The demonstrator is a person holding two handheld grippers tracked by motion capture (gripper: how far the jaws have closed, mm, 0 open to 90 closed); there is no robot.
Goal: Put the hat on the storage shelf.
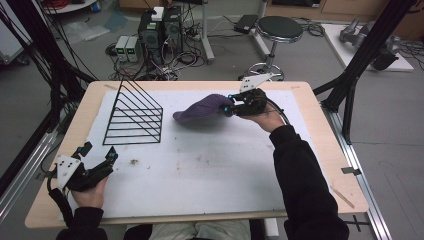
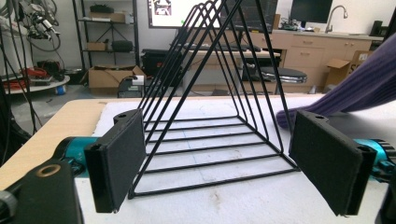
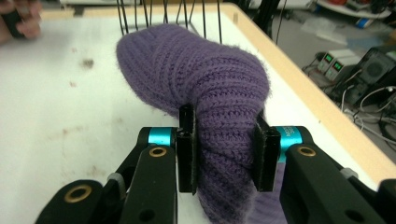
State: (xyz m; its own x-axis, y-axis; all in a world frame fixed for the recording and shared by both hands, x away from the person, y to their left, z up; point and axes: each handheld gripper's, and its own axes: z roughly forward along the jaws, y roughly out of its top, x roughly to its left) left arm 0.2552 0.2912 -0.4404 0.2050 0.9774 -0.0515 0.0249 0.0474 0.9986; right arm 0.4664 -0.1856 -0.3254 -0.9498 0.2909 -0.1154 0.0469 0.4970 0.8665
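Over toward the far right of the pale wooden counter (image 1: pixel 320 150), the right gripper (image 1: pixel 231 107) has its two black padded fingers (image 3: pixel 187 149) pinched in on a purple ribbed knit hat (image 1: pixel 200 110) — in the right gripper view the soft wool bulges out above and below the pads, squeezed into a narrow waist between them. The hat's knit is thick and fuzzy, with rows of ribbing that curve along its rounded, drooping body (image 3: pixel 196 74). In the high view it stretches leftward from the gripper, its free end reaching down to the white foam mat (image 1: pixel 210 170) that covers most of the counter; whether that end rests on the mat cannot be told. The mat is matte and flecked with small brown stains.

Just left of the hat stands a black wire rack of triangular frames (image 1: pixel 134 117), thin straight rods joined into a row of upright triangles on a ladder-like base. The hat's free end is near the rack but apart from it.

The left gripper (image 1: pixel 97 152) sits at the near left corner of the mat, held in the person's hand (image 1: pixel 90 192). Its flat, foam-faced fingers (image 2: pixel 119 156) are spread wide with nothing between them — in the left gripper view they frame the wire rack (image 2: pixel 210 116) beyond, with a purple edge of the hat (image 2: pixel 355 88) showing at the right.
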